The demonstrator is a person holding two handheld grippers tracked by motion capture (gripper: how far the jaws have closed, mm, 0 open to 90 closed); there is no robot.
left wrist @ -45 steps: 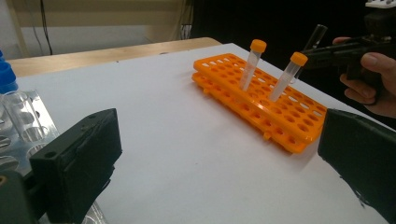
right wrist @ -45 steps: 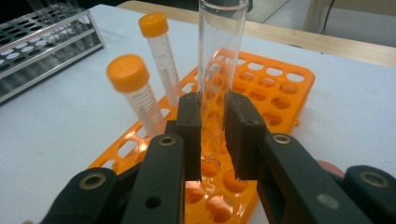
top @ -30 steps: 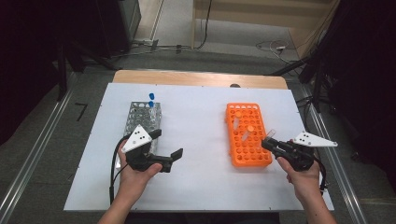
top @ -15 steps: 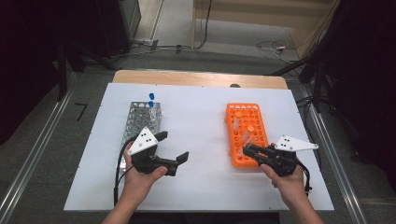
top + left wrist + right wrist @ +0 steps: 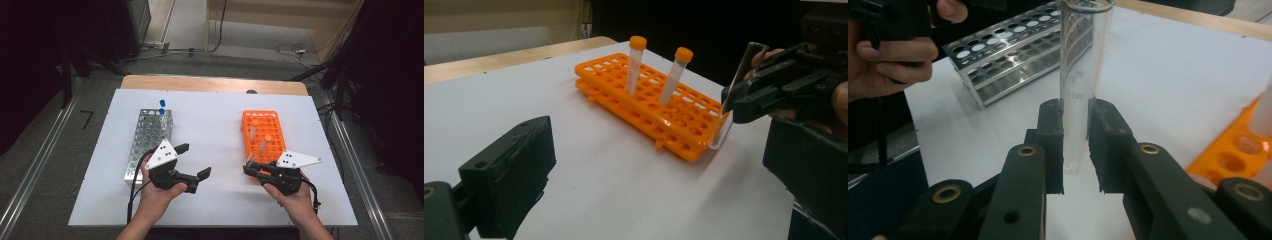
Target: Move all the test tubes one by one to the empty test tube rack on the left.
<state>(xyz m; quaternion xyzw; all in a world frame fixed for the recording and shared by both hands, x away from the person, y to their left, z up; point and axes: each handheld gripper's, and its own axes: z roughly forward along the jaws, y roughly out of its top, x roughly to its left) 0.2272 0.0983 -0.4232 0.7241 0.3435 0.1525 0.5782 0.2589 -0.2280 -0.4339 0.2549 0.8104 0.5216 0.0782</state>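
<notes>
A metal rack point(image 5: 150, 137) is seen just left of the left claw point(image 5: 194, 161), lengthwise on the white board point(image 5: 215, 115). Two blue-capped tubes point(image 5: 162, 107) are held upright at the rack's far end, well beyond that claw. An orange rack point(image 5: 263, 135) is set just beyond the right claw point(image 5: 248, 170), its near end close to the claw's tip. Two orange-capped tubes point(image 5: 636, 65) are stood in it, apart from each other and farther from the claw. A wooden edge point(image 5: 210, 84) is shown past the board, and cables point(image 5: 290, 50) are strewn on the floor far beyond both claws.
</notes>
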